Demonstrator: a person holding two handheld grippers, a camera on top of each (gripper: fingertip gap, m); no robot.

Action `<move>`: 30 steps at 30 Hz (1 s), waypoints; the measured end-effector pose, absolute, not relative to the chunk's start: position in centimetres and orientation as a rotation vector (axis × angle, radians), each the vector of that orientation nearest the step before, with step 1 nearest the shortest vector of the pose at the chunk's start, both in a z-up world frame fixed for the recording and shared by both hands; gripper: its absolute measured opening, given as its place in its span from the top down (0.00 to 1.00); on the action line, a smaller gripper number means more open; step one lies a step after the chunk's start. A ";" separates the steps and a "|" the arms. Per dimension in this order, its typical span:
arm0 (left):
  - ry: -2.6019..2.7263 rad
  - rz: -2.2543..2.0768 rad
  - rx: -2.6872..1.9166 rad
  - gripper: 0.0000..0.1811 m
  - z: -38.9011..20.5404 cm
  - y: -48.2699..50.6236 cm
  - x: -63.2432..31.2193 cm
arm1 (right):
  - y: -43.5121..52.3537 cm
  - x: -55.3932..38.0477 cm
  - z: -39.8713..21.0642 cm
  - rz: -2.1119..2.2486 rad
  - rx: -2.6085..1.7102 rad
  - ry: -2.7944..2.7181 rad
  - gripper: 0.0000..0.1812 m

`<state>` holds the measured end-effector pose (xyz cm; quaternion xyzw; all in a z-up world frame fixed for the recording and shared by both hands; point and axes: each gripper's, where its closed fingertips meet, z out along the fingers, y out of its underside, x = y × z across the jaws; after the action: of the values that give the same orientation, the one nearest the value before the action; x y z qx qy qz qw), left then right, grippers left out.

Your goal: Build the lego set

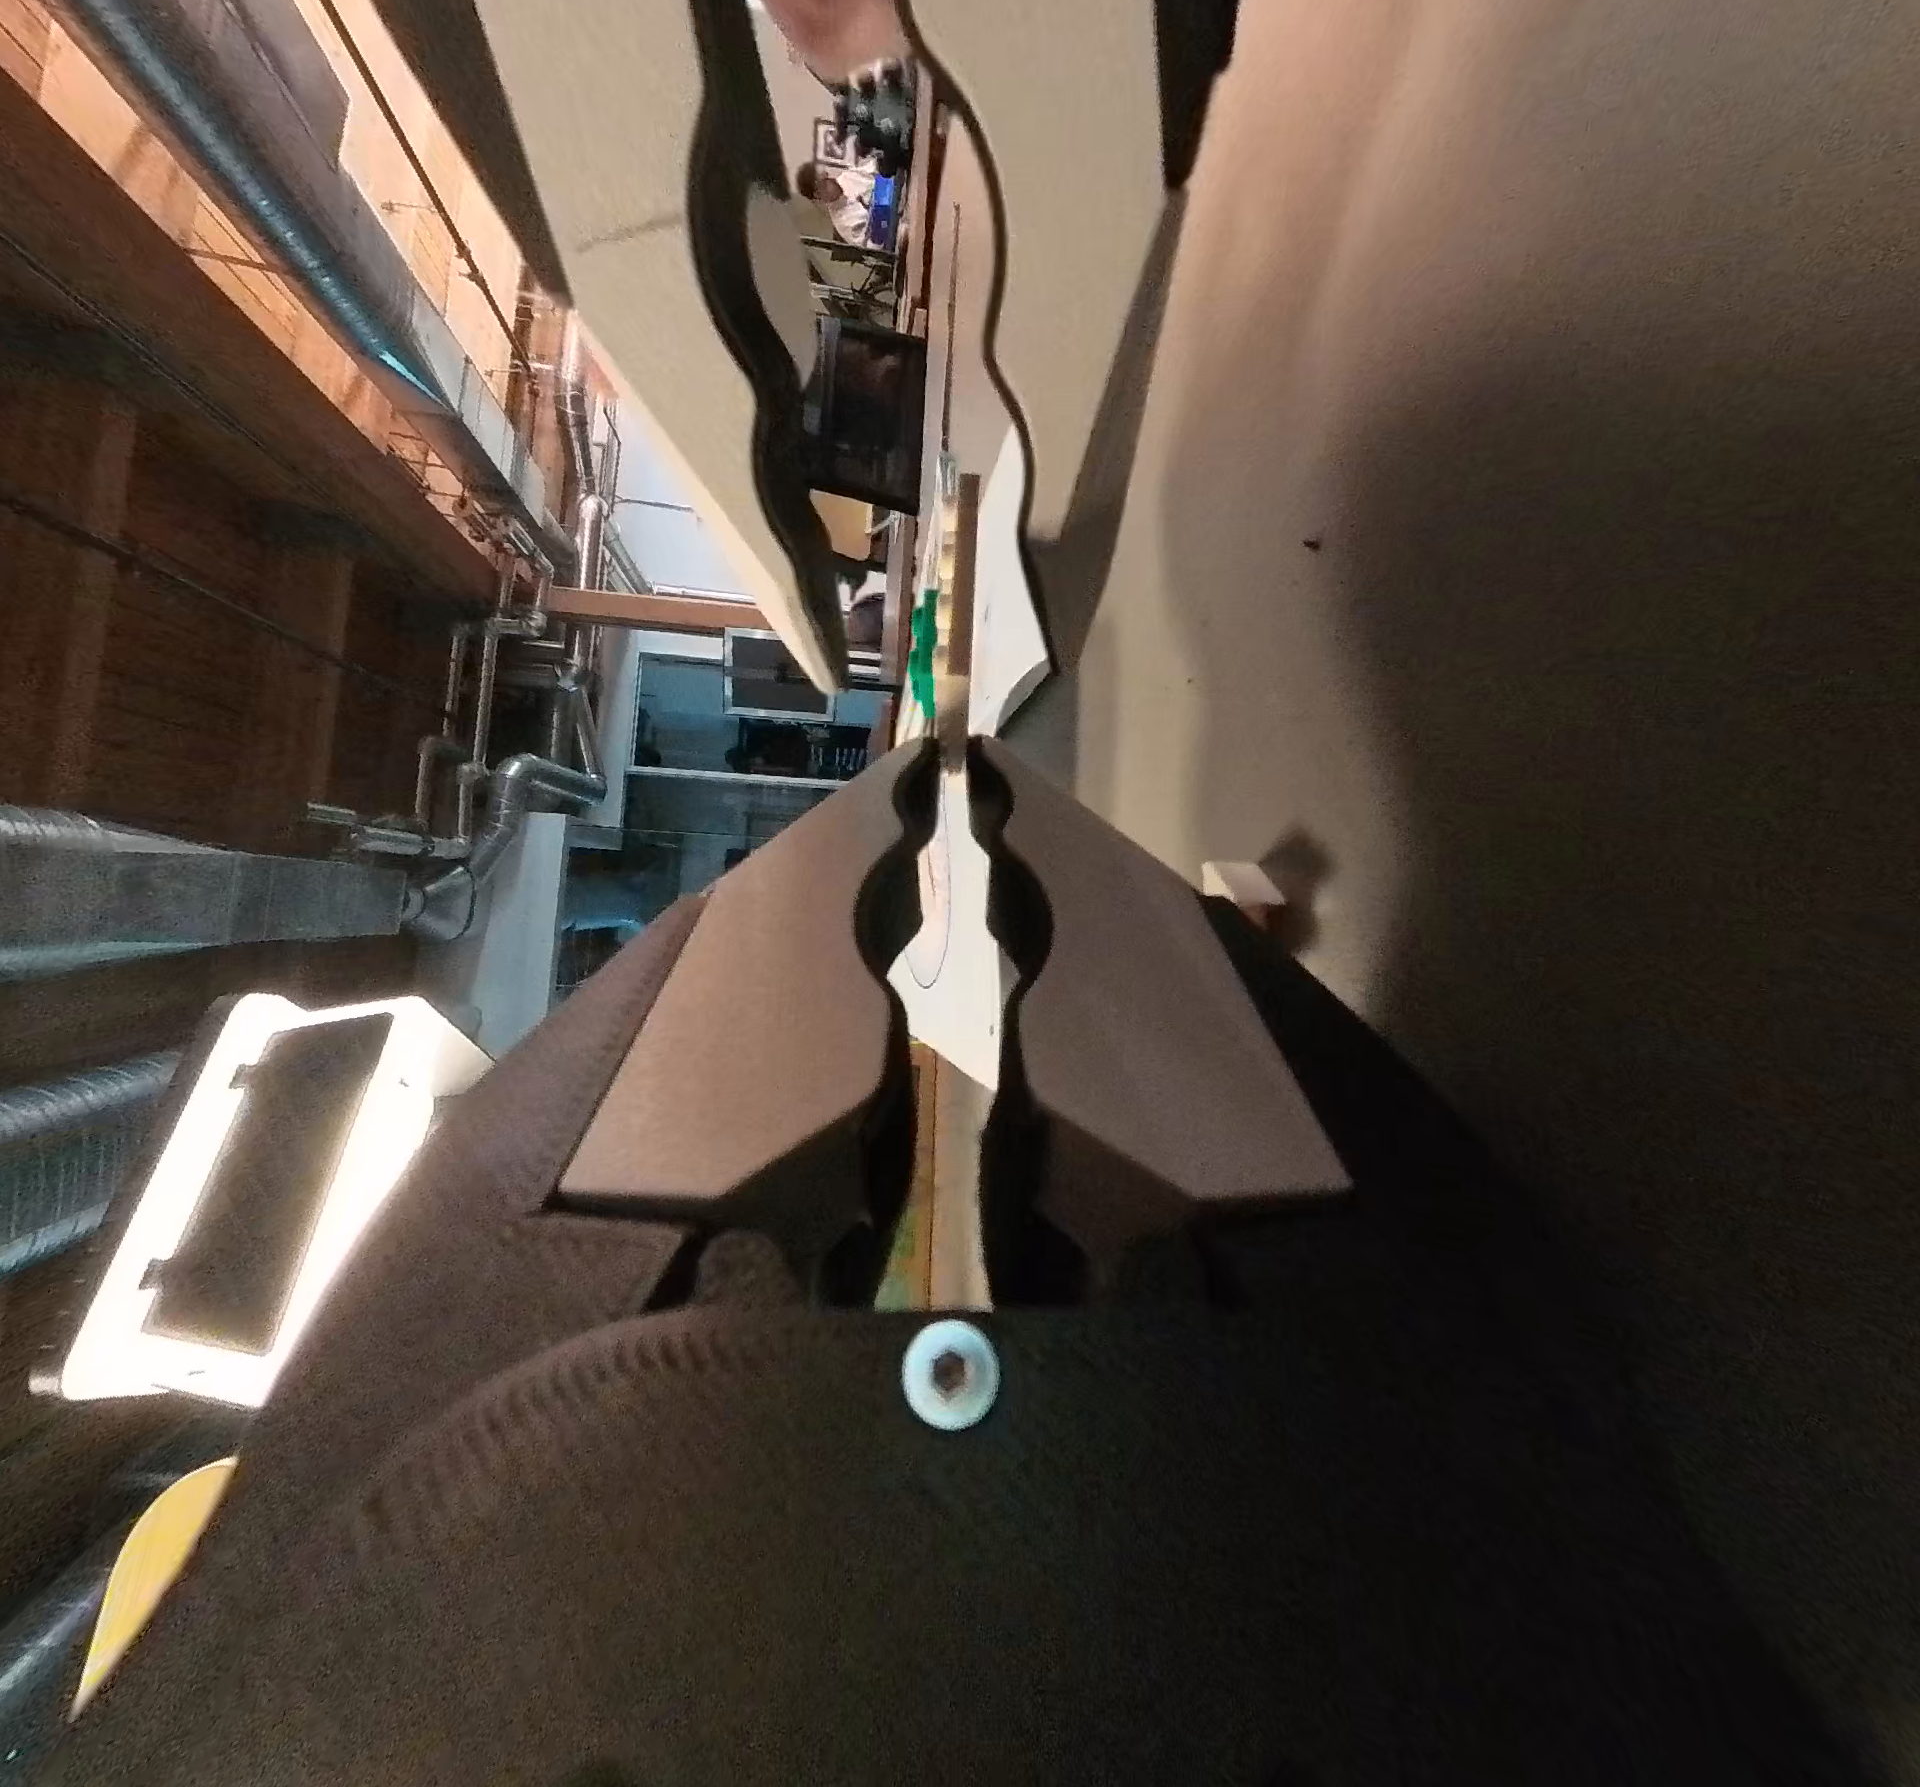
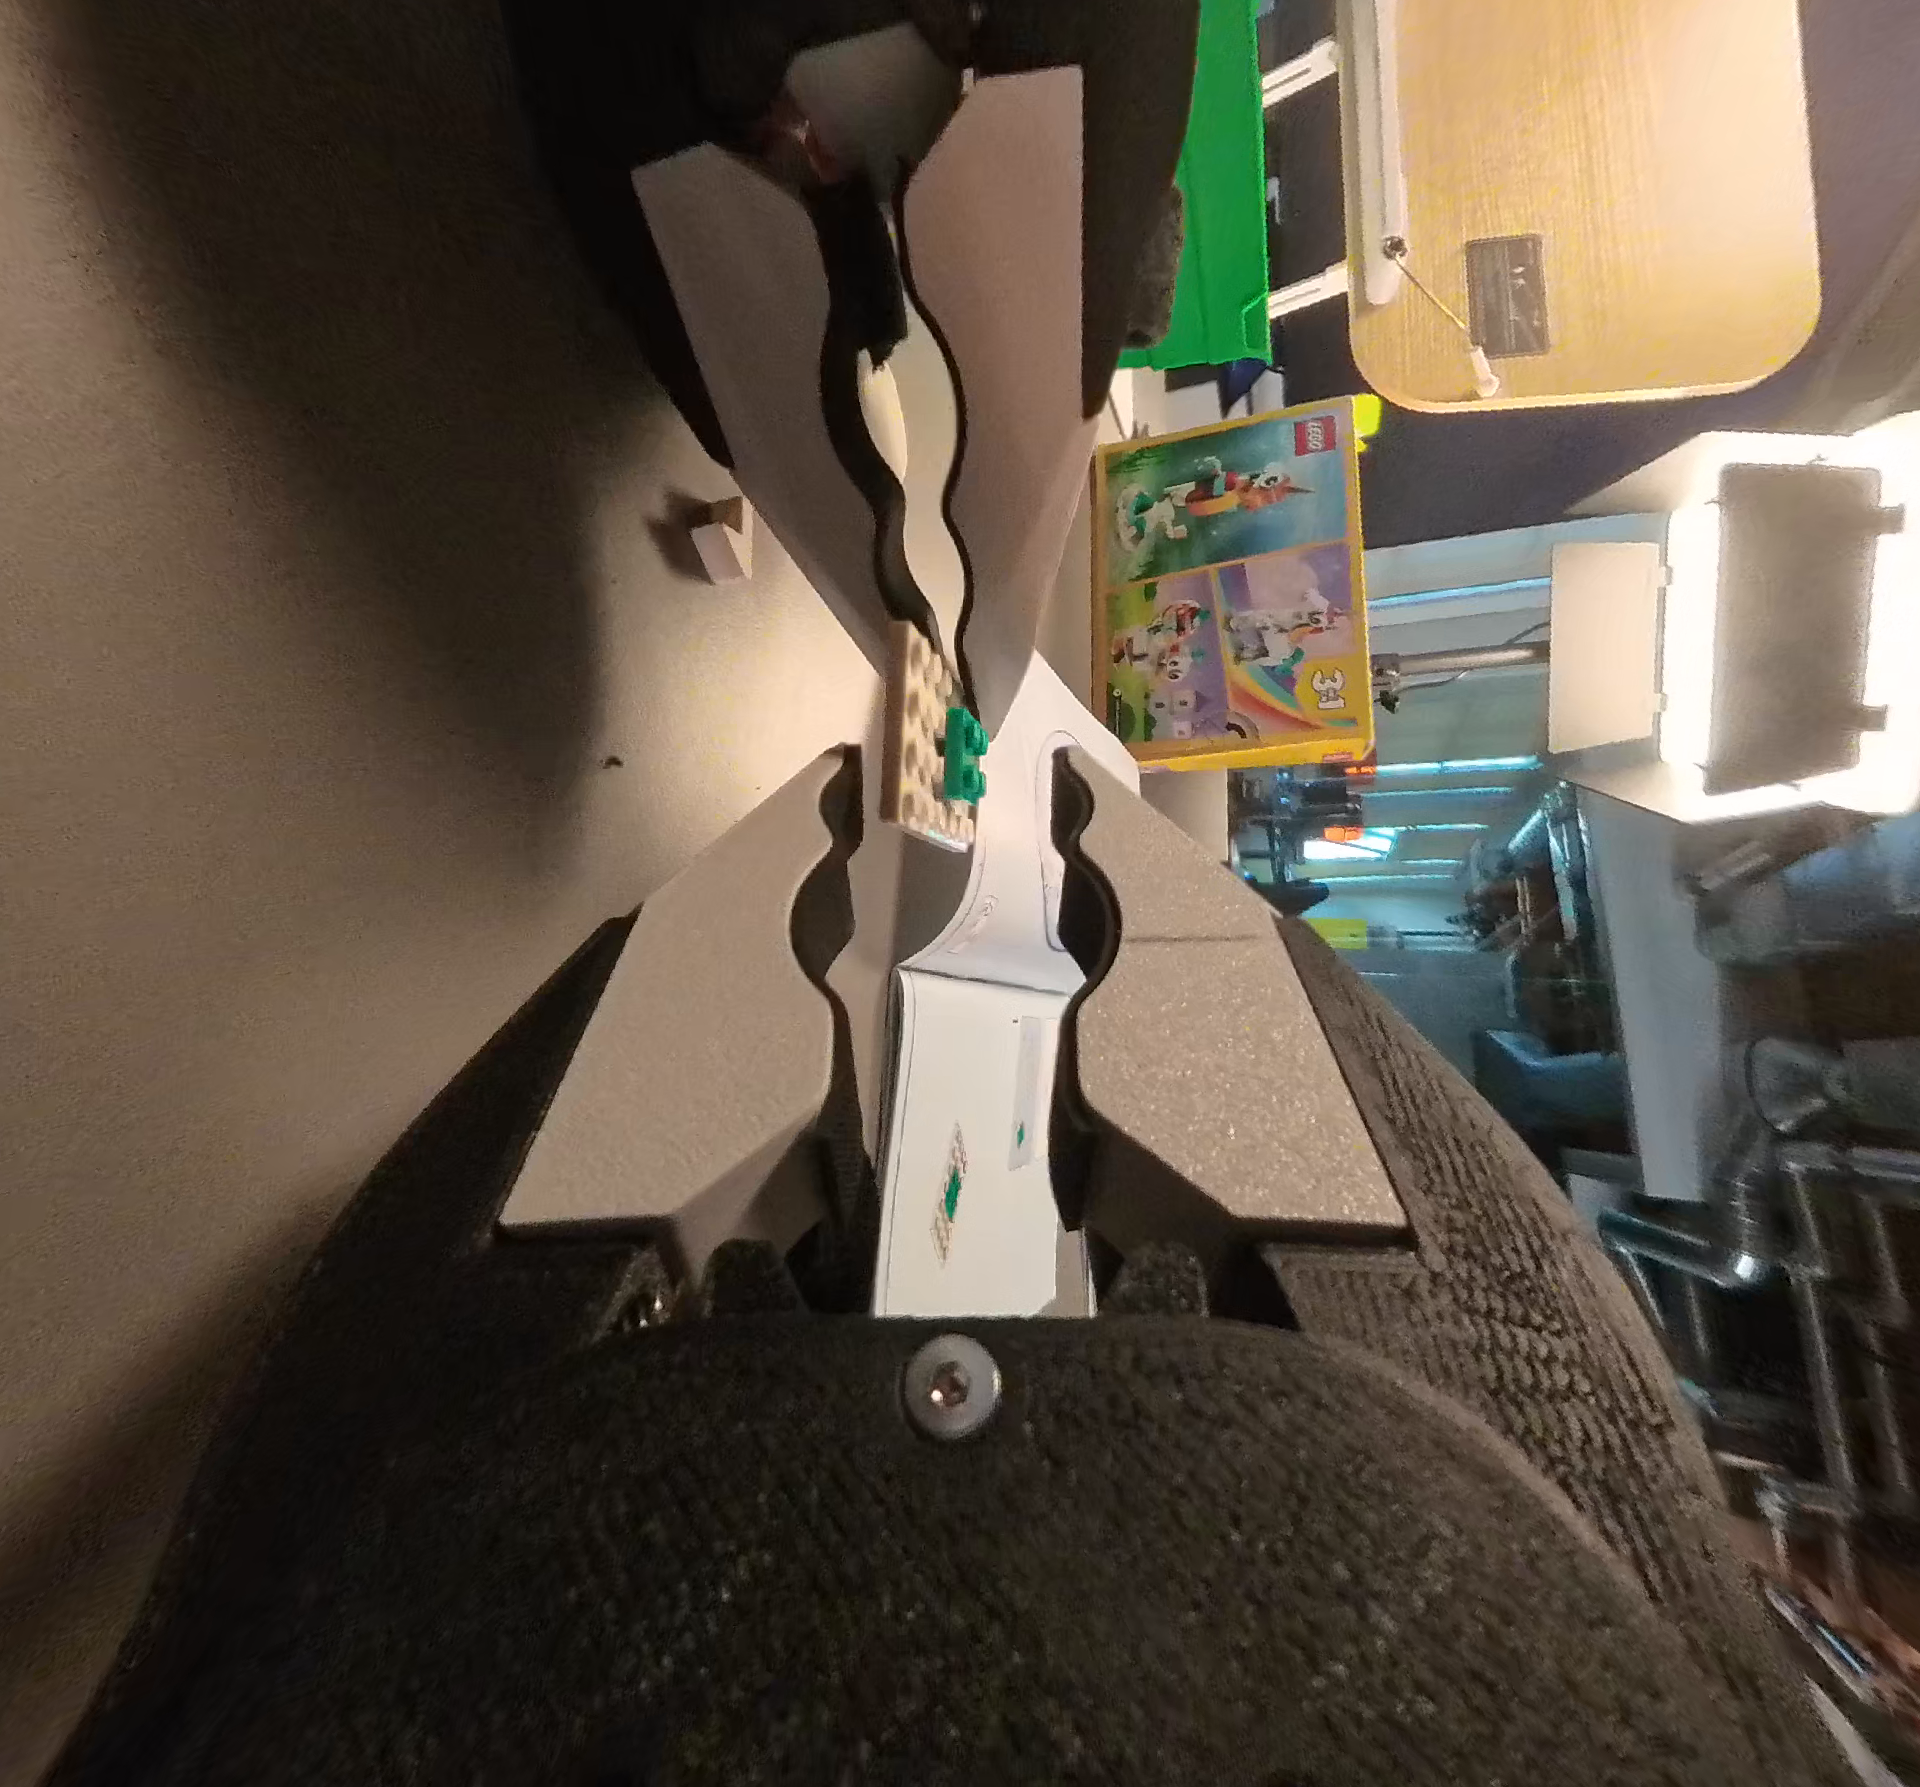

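A tan studded plate (image 2: 920,714) is pinched by its edge in the left gripper (image 1: 951,750), whose wavy-edged grey jaws are pressed onto the thin plastic; in the left wrist view the plate shows edge-on as a slim tan strip. A small green brick (image 2: 237,738) sits on the plate's studded face, near its lower end. The right gripper (image 2: 956,781) points at the plate from the opposite side, its scalloped jaws spread apart and gripping nothing, their tips just beside the plate. Between those jaws lies an open white instruction booklet (image 2: 977,1145), its glossy pages flat on the matte beige bench (image 2: 312,594). A yellow-rimmed cardboard box (image 2: 1231,594) with colourful printed panels stands just beyond the booklet. A small pale block (image 2: 717,537) rests apart on the bench.
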<state>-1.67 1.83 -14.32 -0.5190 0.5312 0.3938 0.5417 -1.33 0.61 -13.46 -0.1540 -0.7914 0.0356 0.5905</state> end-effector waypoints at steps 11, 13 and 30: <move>1.262 0.941 -1.260 0.98 -14.6 2.0 -2.1 | 0.7 -2.0 -14.4 0.054 -0.350 -1.832 0.84; 1.262 0.942 -1.266 0.98 -14.6 2.0 -2.2 | 0.7 -2.1 -14.6 0.050 -0.347 -1.842 0.84; 1.215 0.853 -1.408 0.98 -15.2 2.2 -2.5 | 1.1 -2.6 -14.3 -0.050 -0.327 -1.782 0.95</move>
<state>-2.49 2.17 -15.18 -0.5876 0.5068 0.3559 0.5207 -2.63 1.11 -14.30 -0.1422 -0.7738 -0.0217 0.6169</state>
